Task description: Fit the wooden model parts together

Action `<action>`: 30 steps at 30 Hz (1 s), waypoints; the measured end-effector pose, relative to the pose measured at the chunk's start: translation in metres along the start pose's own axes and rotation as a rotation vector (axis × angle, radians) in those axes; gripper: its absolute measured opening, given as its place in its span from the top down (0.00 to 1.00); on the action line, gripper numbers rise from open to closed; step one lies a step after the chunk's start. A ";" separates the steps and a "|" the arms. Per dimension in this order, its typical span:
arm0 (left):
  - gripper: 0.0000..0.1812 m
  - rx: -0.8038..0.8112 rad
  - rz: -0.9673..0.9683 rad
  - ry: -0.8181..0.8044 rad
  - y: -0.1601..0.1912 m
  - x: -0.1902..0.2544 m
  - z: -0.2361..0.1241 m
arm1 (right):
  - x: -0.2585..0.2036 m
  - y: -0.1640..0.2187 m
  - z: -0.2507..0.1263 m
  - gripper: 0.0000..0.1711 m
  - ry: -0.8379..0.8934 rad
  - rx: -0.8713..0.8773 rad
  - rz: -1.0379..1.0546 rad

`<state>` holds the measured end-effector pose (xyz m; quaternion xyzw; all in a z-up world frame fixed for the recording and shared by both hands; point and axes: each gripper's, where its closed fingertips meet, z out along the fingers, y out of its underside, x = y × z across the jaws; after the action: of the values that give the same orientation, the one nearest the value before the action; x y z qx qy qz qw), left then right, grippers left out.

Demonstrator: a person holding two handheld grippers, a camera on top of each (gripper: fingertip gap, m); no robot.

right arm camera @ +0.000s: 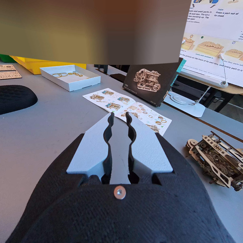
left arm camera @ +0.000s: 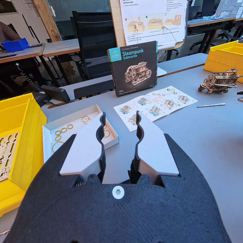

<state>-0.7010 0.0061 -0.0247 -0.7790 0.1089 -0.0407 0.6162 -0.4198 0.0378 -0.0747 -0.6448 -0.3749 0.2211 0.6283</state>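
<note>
- A flat grey table (left arm camera: 197,151) fills the lower half of both views.
- Shallow white cardboard tray (left arm camera: 113,141) of tan rings, left of centre.
- Open illustrated paper booklet (left arm camera: 155,105), centre.
- Upright dark kit box (left arm camera: 134,68), behind the booklet.
- Partly built wooden model (left arm camera: 218,81), right edge.
- Thin wooden strip (left arm camera: 211,105), near the model.
- Yellow plastic bins (left arm camera: 26,131), far left and upper right.

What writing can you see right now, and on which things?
I won't quote the wording; here is where it stands.
Dark kit box: large title and small print on the front, more on the side.
Open booklet: marks too small to read.
White poster: several printed lines.
</note>
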 end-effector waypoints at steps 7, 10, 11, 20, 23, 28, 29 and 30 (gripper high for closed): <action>0.75 0.028 -0.018 -0.031 0.002 -0.019 -0.025 | -0.004 0.000 0.007 0.89 0.015 -0.024 -0.054; 0.75 0.038 -0.024 -0.057 0.002 -0.032 -0.041 | -0.013 -0.005 0.015 0.85 -0.005 -0.046 -0.096; 0.75 0.040 -0.021 -0.070 0.002 -0.037 -0.047 | -0.017 -0.006 0.019 0.84 -0.017 -0.060 -0.099; 0.70 -0.023 0.109 -0.257 -0.005 -0.106 -0.107 | -0.049 -0.017 0.050 0.89 -0.114 -0.125 -0.101; 0.70 -0.077 0.147 -0.246 -0.007 -0.124 -0.113 | -0.050 -0.013 0.065 0.91 -0.068 -0.193 -0.138; 0.70 -0.154 0.206 -0.166 -0.011 -0.124 -0.113 | -0.028 -0.002 0.082 0.90 0.097 -0.338 -0.271; 0.70 -0.155 0.220 -0.158 -0.013 -0.121 -0.113 | -0.028 -0.001 0.085 0.90 0.101 -0.345 -0.263; 0.70 -0.156 0.230 -0.150 -0.015 -0.118 -0.112 | -0.028 0.000 0.087 0.90 0.098 -0.347 -0.244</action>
<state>-0.8364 -0.0718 0.0245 -0.8077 0.1541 0.0972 0.5607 -0.5029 0.0724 -0.0897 -0.7031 -0.4517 0.0439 0.5475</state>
